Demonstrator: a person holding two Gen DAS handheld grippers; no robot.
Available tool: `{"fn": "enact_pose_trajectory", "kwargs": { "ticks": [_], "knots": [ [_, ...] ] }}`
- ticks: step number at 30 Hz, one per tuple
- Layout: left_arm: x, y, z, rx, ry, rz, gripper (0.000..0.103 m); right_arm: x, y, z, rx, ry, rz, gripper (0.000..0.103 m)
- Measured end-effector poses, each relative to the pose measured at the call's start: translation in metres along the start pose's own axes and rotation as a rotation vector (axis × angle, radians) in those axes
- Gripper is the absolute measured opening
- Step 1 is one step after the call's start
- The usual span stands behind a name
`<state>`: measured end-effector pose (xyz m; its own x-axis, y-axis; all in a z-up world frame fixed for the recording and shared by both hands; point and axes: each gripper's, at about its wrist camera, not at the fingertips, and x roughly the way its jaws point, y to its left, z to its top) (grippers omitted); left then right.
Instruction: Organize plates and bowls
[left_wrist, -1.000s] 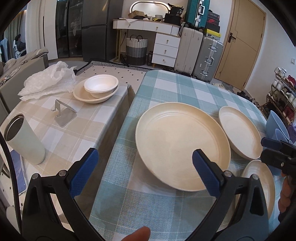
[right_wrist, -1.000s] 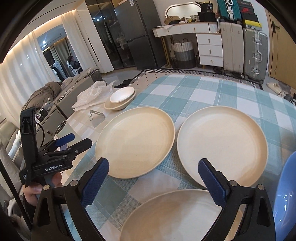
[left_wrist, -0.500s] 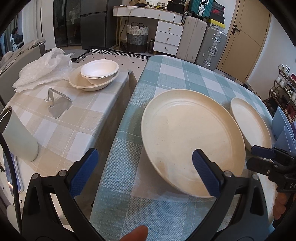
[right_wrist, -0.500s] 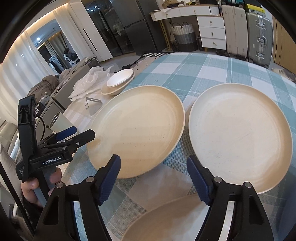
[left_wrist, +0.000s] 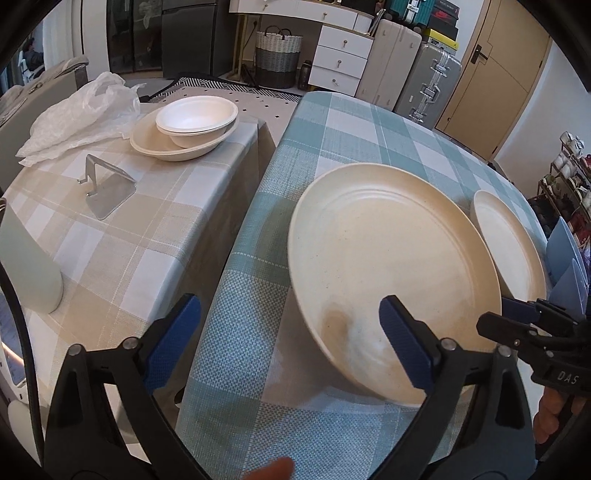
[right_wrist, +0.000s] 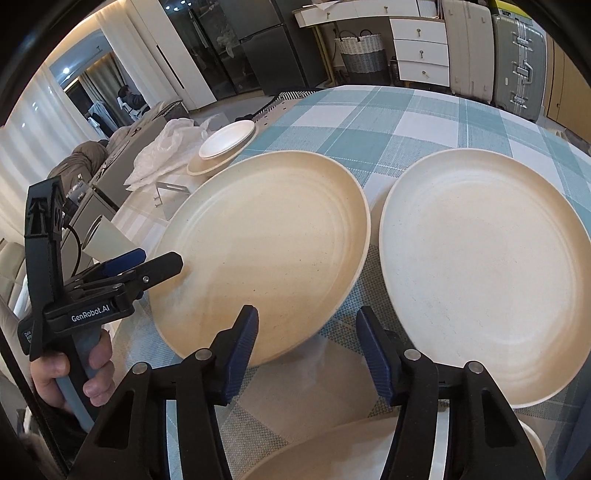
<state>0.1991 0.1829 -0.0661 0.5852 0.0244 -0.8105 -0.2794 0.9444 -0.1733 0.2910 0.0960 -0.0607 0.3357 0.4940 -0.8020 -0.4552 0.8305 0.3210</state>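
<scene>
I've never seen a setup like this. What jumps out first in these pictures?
Two big cream plates lie side by side on a teal checked tablecloth. Black hand-held grippers with blue pads frame each view: the left gripper gapes wide over the nearer plate's edge, while the right gripper has just been closing, with nothing between its pads. On the beige side table, white bowls sit stacked.

Left gripper hovering wide open over a table's near edge.
A large cream plate lies at three o'clock; stacked bowls sit at eleven o'clock.
</scene>
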Motion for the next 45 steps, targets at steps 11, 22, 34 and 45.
{"fn": "enact_pose_trajectory", "kwargs": {
  "ticks": [11,22,34,45],
  "knots": [
    [0.005,-0.012,-0.001,0.050,0.014,-0.007,0.049,0.001,0.005,0.000,0.004,-0.009,-0.036,0.038],
    [0.000,-0.017,-0.005,0.058,0.022,-0.014,0.019,-0.004,0.001,-0.002,0.035,-0.041,-0.067,0.024],
    [-0.017,-0.021,-0.014,0.066,0.000,0.009,0.019,-0.013,0.005,-0.007,0.024,-0.071,-0.061,0.024],
    [-0.057,-0.036,-0.018,0.097,-0.054,0.020,0.019,-0.043,0.010,-0.016,0.008,-0.130,-0.054,0.024]
  ]
}}
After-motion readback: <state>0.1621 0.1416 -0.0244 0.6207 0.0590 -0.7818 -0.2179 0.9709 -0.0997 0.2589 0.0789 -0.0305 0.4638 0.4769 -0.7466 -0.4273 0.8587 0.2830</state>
